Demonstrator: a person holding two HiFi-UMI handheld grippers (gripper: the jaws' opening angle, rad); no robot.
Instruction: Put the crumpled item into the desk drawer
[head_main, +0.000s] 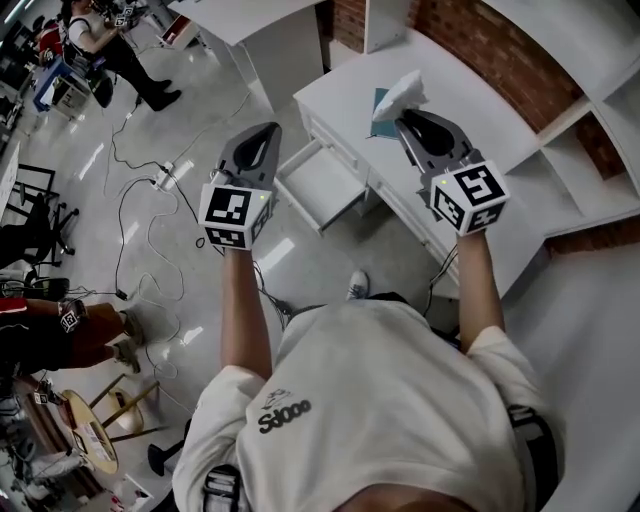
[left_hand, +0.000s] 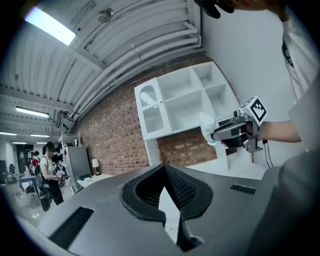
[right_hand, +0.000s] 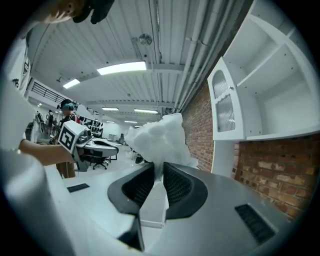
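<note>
A white crumpled tissue (head_main: 400, 93) sticks out from the tips of my right gripper (head_main: 413, 122), which is shut on it above the white desk (head_main: 470, 130). In the right gripper view the tissue (right_hand: 161, 139) bulges above the pinching jaws of the right gripper (right_hand: 159, 169). The desk drawer (head_main: 322, 186) stands pulled out, between the two grippers and below them. My left gripper (head_main: 256, 152) hovers over the floor left of the drawer, shut and empty; in its own view the left gripper (left_hand: 163, 169) has its tips meeting. That view also shows the right gripper (left_hand: 231, 131) with the tissue (left_hand: 207, 128).
A teal flat item (head_main: 380, 100) lies on the desk behind the tissue. A white shelf unit (head_main: 590, 150) stands on the desk against a brick wall (head_main: 470, 40). Cables (head_main: 150, 200) trail over the floor, and people (head_main: 110, 50) stand at far left.
</note>
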